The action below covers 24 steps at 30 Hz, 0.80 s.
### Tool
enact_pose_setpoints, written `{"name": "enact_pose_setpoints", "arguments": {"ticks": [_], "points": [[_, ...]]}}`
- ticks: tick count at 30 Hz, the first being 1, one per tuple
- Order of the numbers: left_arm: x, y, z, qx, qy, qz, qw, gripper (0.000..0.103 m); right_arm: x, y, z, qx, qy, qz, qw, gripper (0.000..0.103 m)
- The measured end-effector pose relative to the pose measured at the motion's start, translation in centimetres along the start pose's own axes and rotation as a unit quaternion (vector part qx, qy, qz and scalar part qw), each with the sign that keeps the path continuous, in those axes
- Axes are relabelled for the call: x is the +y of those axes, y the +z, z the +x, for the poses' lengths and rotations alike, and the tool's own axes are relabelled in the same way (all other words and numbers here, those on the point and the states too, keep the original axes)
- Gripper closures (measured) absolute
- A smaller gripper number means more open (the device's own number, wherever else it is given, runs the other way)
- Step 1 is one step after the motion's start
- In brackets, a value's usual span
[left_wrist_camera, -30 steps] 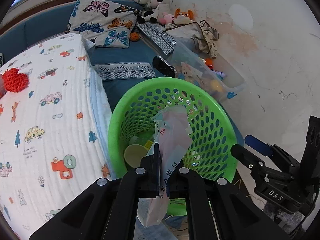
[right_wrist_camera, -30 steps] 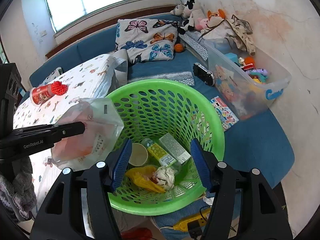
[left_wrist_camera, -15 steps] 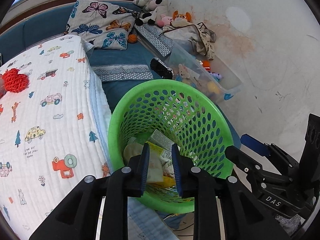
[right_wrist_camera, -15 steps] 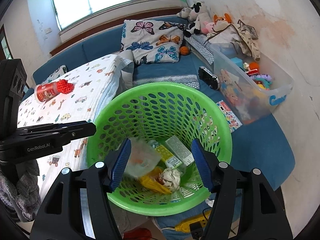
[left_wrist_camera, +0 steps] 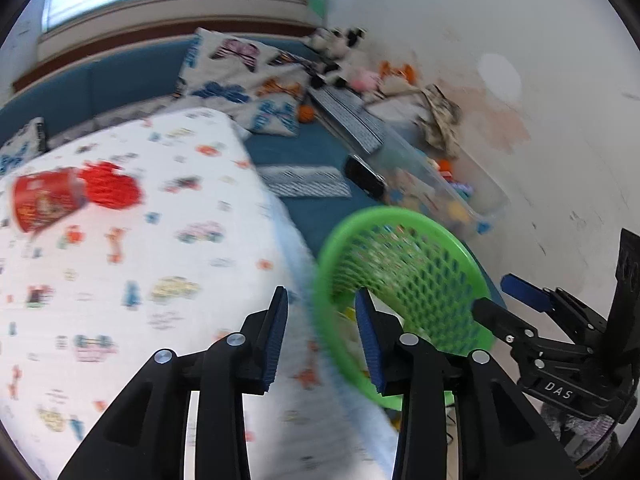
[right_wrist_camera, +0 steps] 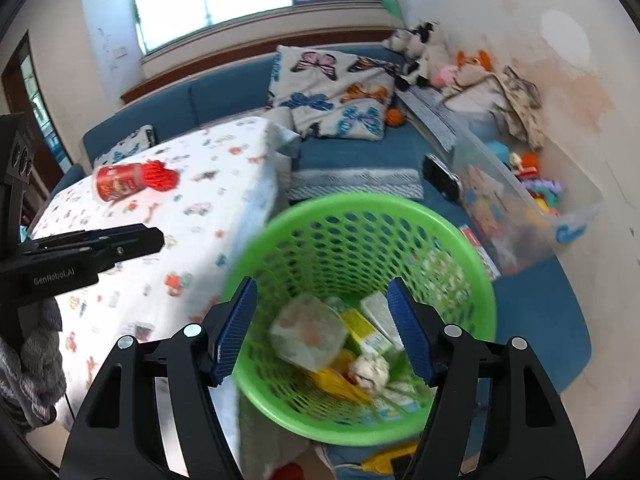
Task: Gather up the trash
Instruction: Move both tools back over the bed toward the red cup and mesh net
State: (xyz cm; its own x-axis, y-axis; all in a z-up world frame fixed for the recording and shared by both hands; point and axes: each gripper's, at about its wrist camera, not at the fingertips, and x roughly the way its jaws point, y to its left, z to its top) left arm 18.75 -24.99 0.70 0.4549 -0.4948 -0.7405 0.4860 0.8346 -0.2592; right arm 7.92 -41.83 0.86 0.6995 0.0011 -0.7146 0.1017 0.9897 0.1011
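Red can (right_wrist_camera: 120, 181) lies on its side on the patterned blanket (right_wrist_camera: 192, 216), long axis crosswise, up-left of both grippers. Left gripper (left_wrist_camera: 320, 336) is nearer; right gripper (right_wrist_camera: 322, 328) hangs over the green basket (right_wrist_camera: 472, 264). Both sets of fingers are opening, empty.

"DAS" — right gripper (left_wrist_camera: 520, 300); "GenRobot.AI" — left gripper (right_wrist_camera: 156, 240)
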Motion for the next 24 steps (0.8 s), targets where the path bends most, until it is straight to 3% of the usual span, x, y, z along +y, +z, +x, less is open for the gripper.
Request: {"name": "enact_pose_setpoints", "arguments": {"ticks": [2,13,24], "points": [[1.7,0.5,-1.5,-0.015,0.018,-0.011,0.9997,0.062,1.6,1.0,0.1,-0.004,0.008,-0.013,1.0,0.035],[10.0,2.3,-8.1,-0.073,0.081,-0.077,0.9911,0.056,9.7,6.0,0.6,-0.022,0.057,-0.078,0.995,0.033],[17.4,3.5,-11.6,-0.087,0.142,-0.118,0.9791,0.054,15.8,10.6,1.8,-0.028,0.092,-0.11,0.989,0.03]]}}
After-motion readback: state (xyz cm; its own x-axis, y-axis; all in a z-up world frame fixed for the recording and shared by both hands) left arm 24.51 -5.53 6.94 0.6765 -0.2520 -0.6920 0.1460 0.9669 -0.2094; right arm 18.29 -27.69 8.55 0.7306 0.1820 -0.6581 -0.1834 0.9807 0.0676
